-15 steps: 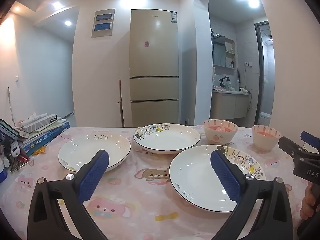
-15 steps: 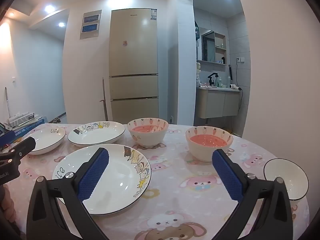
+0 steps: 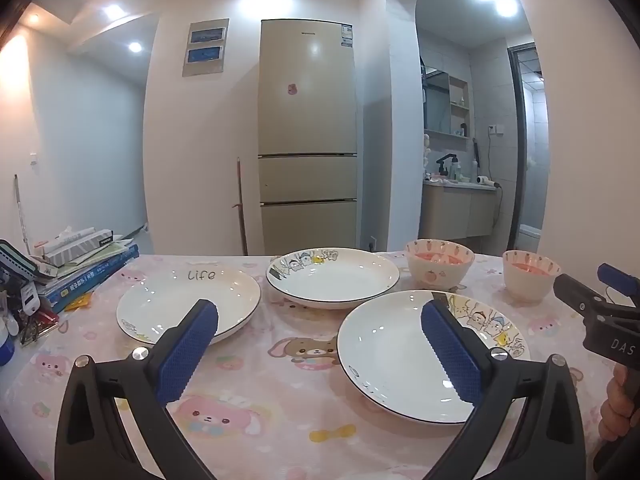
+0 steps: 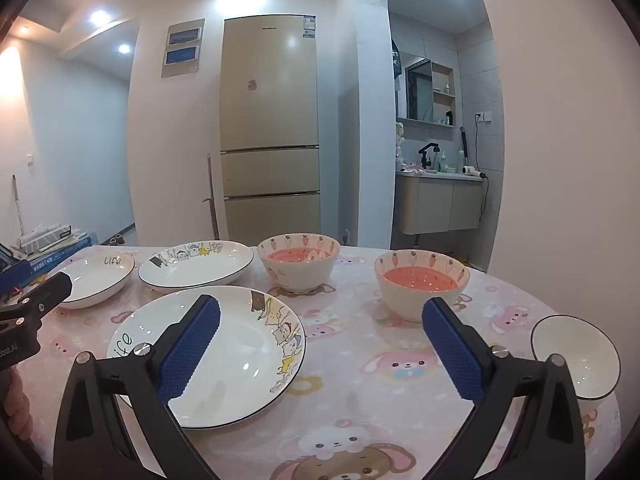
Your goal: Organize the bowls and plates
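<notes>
Three white plates lie on the pink cartoon tablecloth: a "Life" plate (image 3: 188,300) at the left, a cartoon-rimmed plate (image 3: 332,278) behind, and a near plate (image 3: 400,356) by the right side. Two carrot-patterned bowls with pink insides (image 4: 298,264) (image 4: 420,282) stand behind, and a small white bowl (image 4: 576,356) sits at the far right edge. My left gripper (image 3: 319,354) is open and empty above the cloth between the plates. My right gripper (image 4: 320,354) is open and empty, its left finger over the near plate (image 4: 240,344).
A stack of books and boxes (image 3: 76,264) and small clutter sit at the table's left edge. The right gripper shows at the right of the left wrist view (image 3: 600,312). A fridge (image 3: 306,136) stands behind the table. The table edge curves close at the right.
Both grippers have held almost still; the views are nearly the same, with only a slight shift.
</notes>
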`<state>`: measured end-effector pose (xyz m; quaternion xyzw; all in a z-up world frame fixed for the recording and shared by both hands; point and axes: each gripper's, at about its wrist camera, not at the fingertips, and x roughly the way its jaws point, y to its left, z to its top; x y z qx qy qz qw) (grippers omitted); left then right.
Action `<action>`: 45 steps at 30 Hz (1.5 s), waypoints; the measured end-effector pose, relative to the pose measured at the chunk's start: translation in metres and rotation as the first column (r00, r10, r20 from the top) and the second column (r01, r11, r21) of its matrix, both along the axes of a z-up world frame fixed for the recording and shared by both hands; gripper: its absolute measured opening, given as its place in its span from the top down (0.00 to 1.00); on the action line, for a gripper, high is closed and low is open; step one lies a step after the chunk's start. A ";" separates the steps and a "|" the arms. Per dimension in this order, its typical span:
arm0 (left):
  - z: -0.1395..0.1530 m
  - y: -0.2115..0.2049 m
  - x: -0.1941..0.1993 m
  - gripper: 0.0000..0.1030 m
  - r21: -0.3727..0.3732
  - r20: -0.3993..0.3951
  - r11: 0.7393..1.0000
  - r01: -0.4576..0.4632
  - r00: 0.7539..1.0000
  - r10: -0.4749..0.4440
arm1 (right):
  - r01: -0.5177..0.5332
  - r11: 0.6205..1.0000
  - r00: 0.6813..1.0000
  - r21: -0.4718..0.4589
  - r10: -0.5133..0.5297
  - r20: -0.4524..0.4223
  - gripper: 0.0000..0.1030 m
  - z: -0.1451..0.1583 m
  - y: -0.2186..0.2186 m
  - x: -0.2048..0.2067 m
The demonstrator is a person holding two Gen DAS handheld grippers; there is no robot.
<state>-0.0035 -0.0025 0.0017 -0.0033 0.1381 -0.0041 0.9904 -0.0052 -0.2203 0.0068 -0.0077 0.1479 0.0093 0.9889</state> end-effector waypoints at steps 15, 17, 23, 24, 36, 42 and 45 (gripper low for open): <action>0.000 -0.004 -0.002 0.00 -0.009 -0.002 0.999 0.052 0.999 -0.052 | 0.003 1.000 1.000 0.010 -0.003 -0.004 0.02 0.003 -0.002 -0.002; 0.000 -0.003 -0.002 0.00 -0.010 -0.003 0.999 0.054 0.999 -0.054 | 0.003 1.000 1.000 0.010 -0.003 -0.005 0.02 0.003 -0.002 -0.002; 0.000 -0.002 -0.001 0.00 -0.013 -0.004 0.999 0.034 0.999 -0.034 | 0.007 1.000 1.000 0.006 -0.007 -0.005 0.01 0.003 -0.001 -0.002; 0.000 -0.002 -0.001 0.00 -0.014 -0.003 0.999 0.030 1.000 -0.030 | 0.007 1.000 1.000 0.005 -0.007 -0.005 0.00 0.003 -0.001 -0.002; 0.000 0.003 -0.002 0.00 -0.015 -0.005 1.000 0.011 1.000 -0.011 | 0.005 1.000 1.000 0.012 -0.005 -0.010 0.00 0.002 -0.002 -0.003; -0.001 0.002 -0.001 0.00 -0.011 -0.005 1.000 0.013 1.000 -0.013 | 0.001 1.000 1.000 0.008 -0.001 -0.017 0.00 0.002 -0.002 -0.004; -0.001 0.002 -0.001 0.00 -0.009 -0.004 1.000 0.012 1.000 -0.012 | 0.000 1.000 1.000 0.007 0.000 -0.018 0.00 0.003 -0.002 -0.003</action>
